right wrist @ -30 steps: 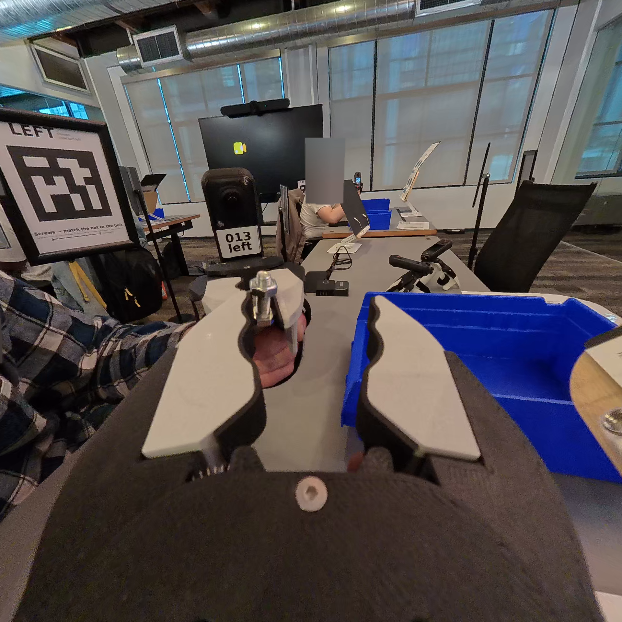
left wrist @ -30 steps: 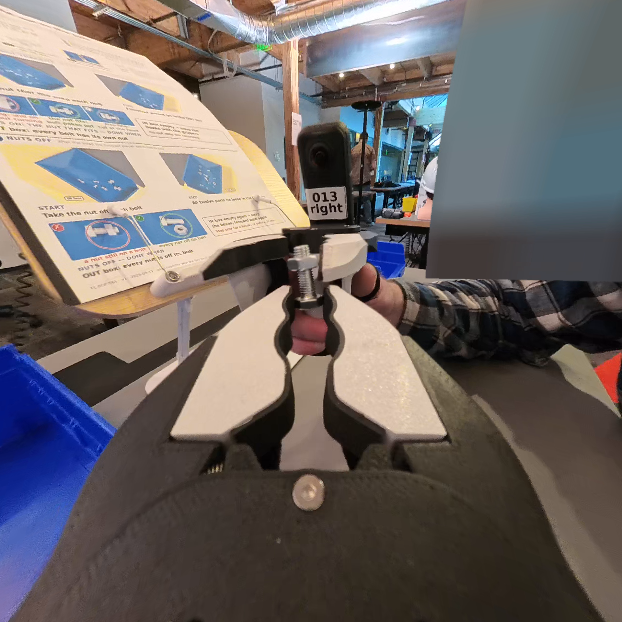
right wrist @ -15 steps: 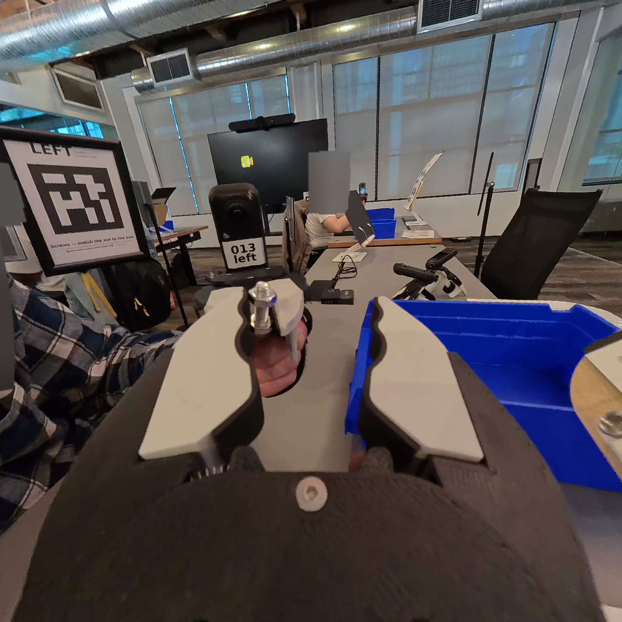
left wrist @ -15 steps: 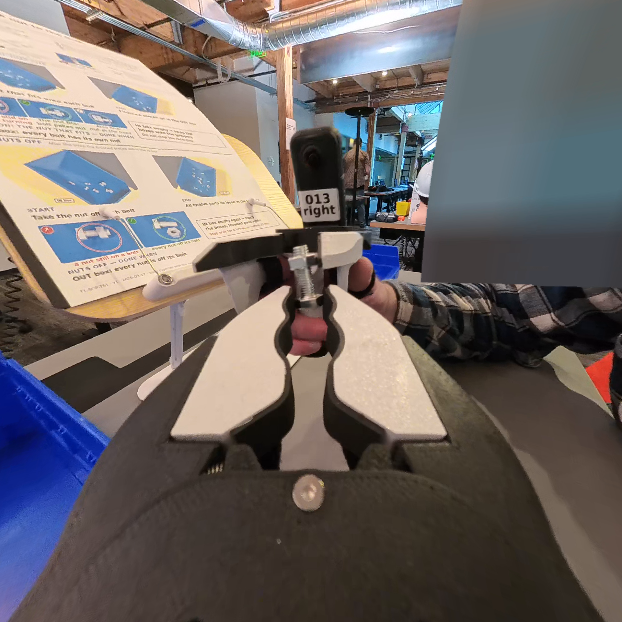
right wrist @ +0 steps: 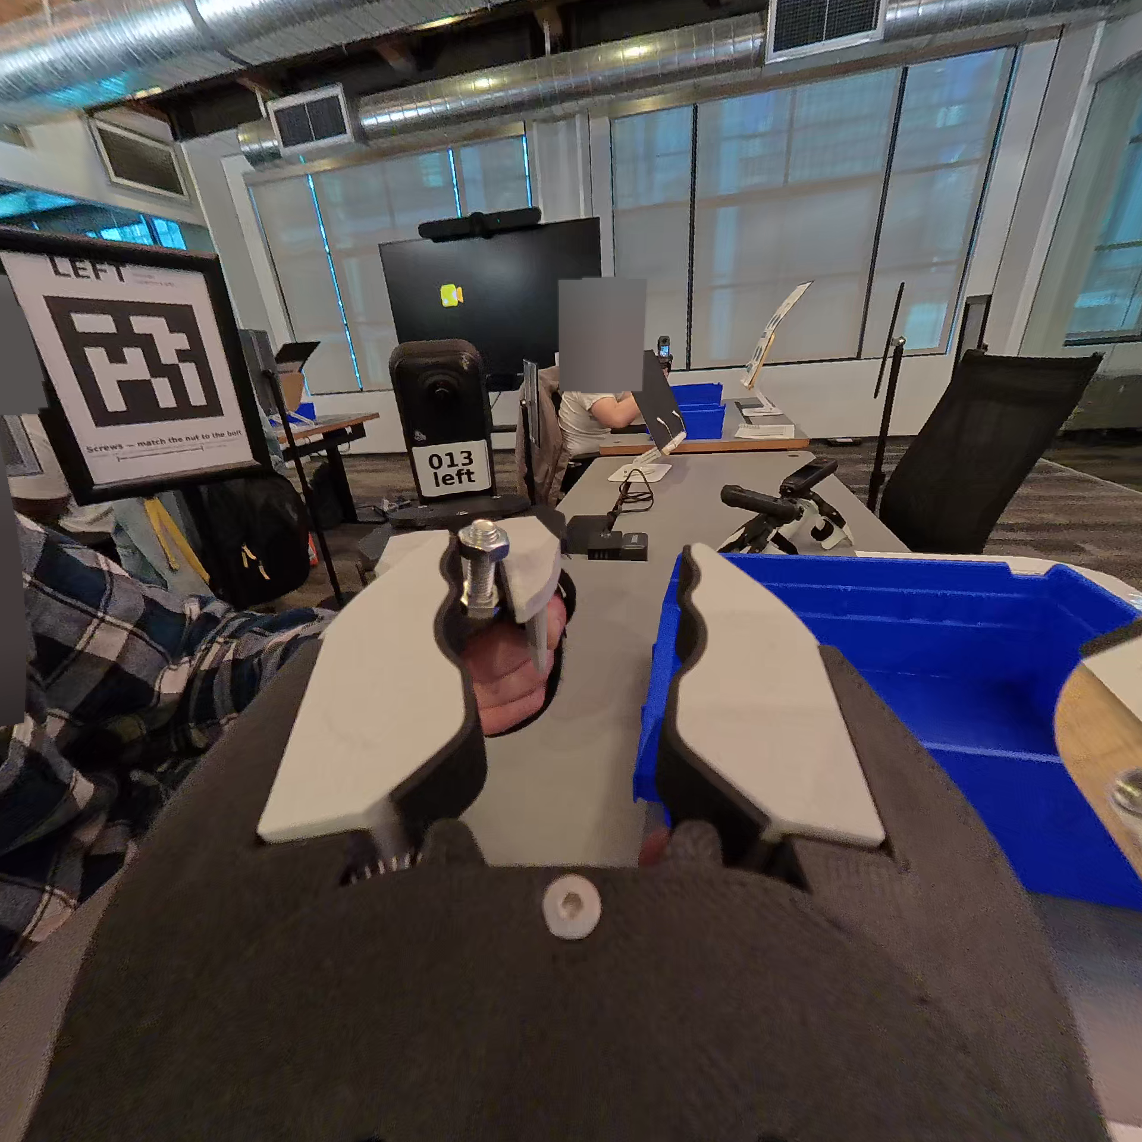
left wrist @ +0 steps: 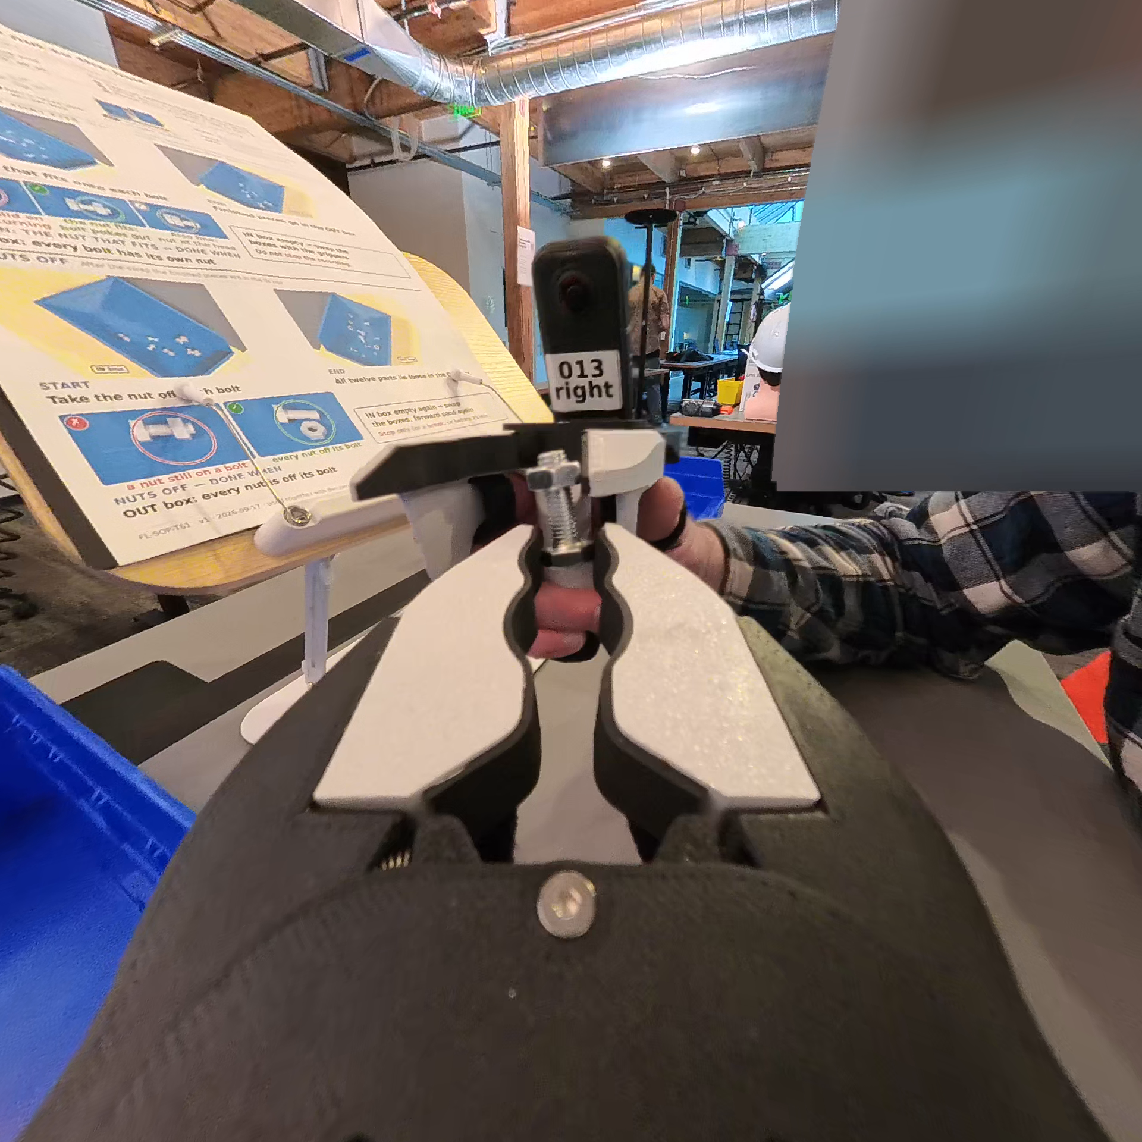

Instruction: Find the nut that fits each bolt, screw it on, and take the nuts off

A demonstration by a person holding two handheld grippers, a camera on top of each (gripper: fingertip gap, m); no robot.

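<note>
My left gripper is shut on the head of a silver bolt and holds it upright above the grey table. A silver nut sits near the top of the thread. The bolt and nut also show in the right wrist view, beside a white finger of the left gripper. My right gripper is open wide and holds nothing. Its left finger stands close beside the bolt. In the left wrist view its white finger is next to the nut.
A blue bin stands right of my right gripper on the grey table. Another blue bin is at the left. An instruction board on a white stand is behind it. A person's plaid sleeve reaches in. Less than 4 cm separates the two grippers' tips.
Both grippers have drifted only slightly. The left stays shut on the bolt, the right stays open beside the nut.
</note>
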